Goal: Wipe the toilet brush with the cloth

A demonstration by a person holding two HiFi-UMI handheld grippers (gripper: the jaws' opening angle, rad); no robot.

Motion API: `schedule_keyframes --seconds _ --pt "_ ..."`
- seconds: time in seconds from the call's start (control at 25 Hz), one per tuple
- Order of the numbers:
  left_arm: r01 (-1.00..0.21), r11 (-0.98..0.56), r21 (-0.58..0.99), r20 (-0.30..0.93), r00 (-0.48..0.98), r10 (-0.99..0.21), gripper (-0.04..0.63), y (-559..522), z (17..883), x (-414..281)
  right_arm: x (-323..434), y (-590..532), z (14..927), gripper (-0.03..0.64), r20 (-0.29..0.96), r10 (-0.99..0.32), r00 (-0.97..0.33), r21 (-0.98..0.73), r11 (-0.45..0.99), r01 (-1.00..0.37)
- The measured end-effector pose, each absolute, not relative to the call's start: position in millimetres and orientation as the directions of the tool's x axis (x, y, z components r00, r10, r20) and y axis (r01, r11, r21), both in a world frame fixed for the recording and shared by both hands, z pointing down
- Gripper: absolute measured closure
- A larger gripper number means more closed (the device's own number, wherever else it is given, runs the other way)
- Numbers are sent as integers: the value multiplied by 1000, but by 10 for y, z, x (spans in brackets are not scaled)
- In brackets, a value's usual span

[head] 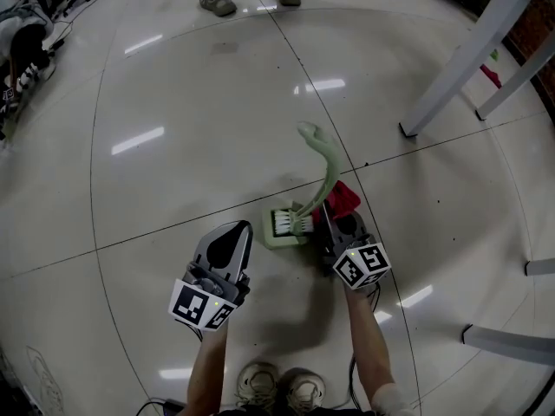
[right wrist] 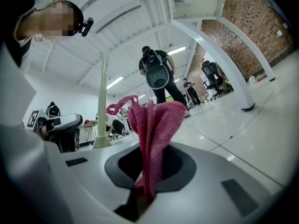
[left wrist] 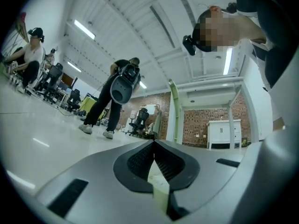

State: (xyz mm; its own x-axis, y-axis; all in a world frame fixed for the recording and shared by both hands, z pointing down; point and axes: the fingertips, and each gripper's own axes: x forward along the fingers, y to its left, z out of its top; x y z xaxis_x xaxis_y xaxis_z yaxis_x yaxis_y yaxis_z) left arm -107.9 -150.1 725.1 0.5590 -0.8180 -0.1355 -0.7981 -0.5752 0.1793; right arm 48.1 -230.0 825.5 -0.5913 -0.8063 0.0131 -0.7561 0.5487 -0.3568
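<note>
The green toilet brush (head: 327,170) stands on the floor just ahead of the person's shoes (head: 279,386). Its white bristles sit in a pale green base (head: 274,239) and its handle leans away. The right gripper (head: 336,217) has its jaws clenched on the red cloth (head: 343,198), just beside the handle's lower part. The left gripper (head: 232,237) hangs near the base's left side, jaws pressed together and holding nothing.
</note>
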Motion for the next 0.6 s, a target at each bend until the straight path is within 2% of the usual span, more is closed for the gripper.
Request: schedule_keyframes --seconds 0.6 --pt "-780 -598 187 -122 585 -802 591 -1412 7284 -913 651 -1776 8325 586 72 -818 -571 -356 514 -780"
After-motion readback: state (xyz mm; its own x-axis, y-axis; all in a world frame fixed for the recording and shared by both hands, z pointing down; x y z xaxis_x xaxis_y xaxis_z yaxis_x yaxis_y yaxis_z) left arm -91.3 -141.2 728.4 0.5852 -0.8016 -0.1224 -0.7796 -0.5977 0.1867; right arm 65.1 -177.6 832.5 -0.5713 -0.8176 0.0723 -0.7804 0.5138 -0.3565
